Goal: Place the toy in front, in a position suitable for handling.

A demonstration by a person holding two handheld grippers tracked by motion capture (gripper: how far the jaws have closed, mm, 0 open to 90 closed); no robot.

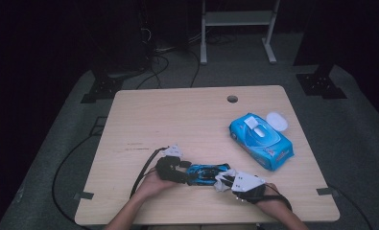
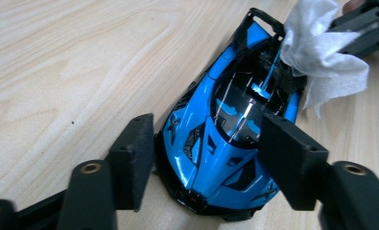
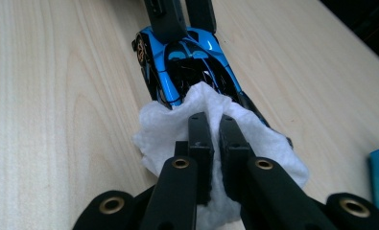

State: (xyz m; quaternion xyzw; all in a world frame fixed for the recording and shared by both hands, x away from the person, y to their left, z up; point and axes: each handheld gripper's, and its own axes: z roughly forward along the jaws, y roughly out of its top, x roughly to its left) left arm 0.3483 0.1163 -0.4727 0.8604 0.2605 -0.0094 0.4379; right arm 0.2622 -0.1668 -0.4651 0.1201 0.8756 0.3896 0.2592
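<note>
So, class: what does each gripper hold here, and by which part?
The left gripper straddles the blue toy car at its front end, contact unclear. The right gripper pinches the bunched middle of a white wipe.

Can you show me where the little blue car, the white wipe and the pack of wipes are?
blue toy car (image 2: 211,143): left gripper view, on its blue bonnet.
white wipe (image 3: 165,127): right gripper view, on its bunched left side.
pack of wet wipes (image 1: 266,143): high view, on its blue top.

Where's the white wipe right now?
The white wipe is pinched in the right gripper, pressed on the rear of the blue toy car, near the table's front edge.
</note>
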